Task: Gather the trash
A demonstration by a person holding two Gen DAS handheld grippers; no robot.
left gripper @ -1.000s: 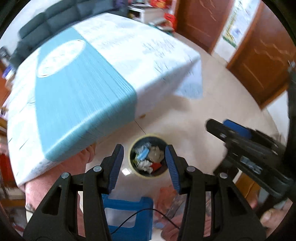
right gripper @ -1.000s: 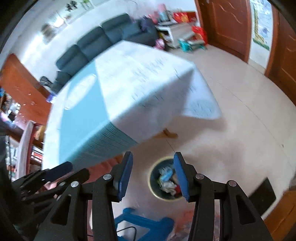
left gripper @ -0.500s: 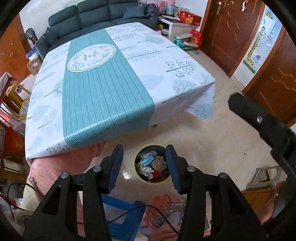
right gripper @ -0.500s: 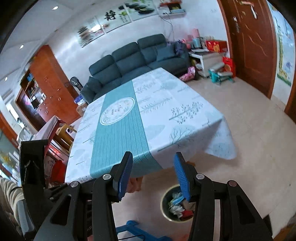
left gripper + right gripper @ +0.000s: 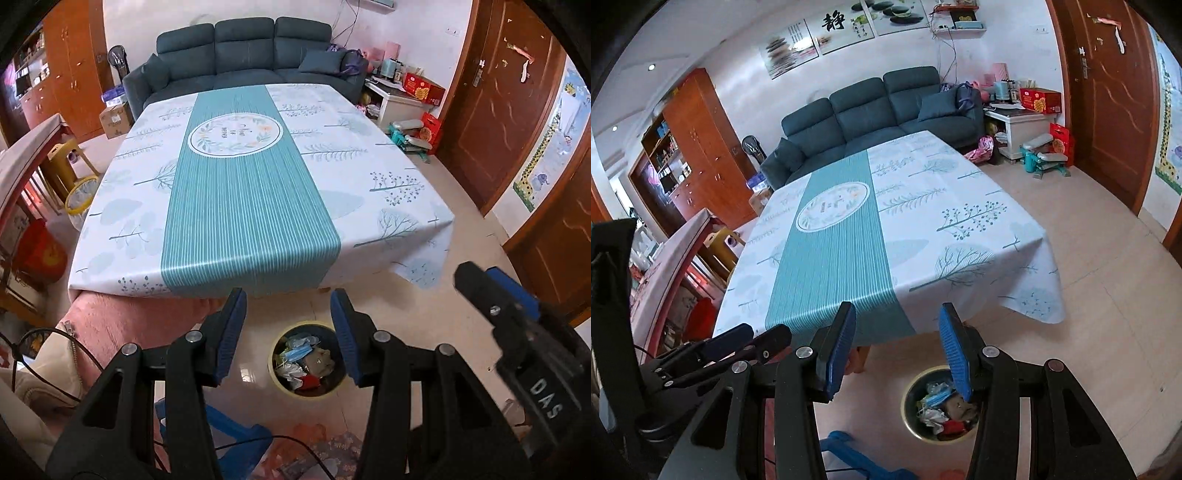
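Observation:
A yellow-rimmed trash bin (image 5: pixel 308 360) stands on the floor just off the table's near edge, holding crumpled paper, face masks and a red scrap. In the right wrist view the same bin (image 5: pixel 938 402) shows partly behind the right finger. The table (image 5: pixel 251 206) wears a white and teal cloth with nothing on it. My left gripper (image 5: pixel 288 295) hangs above the bin, open with nothing between its blue pads. My right gripper (image 5: pixel 897 310) is also open and empty over the table's near edge. Each sees the other: right gripper (image 5: pixel 498 306), left gripper (image 5: pixel 738 343).
A blue plastic stool (image 5: pixel 236 435) sits on the floor beneath me, beside the person's pink-clad limb (image 5: pixel 129 317). A dark sofa (image 5: pixel 243 48) stands behind the table. Another yellow-rimmed bin (image 5: pixel 81 199) is at the left, and brown doors (image 5: pixel 1108 110) on the right.
Both grippers rose and rolled level, so the views swung up from the bin to take in the whole table and room. The jaws kept their width.

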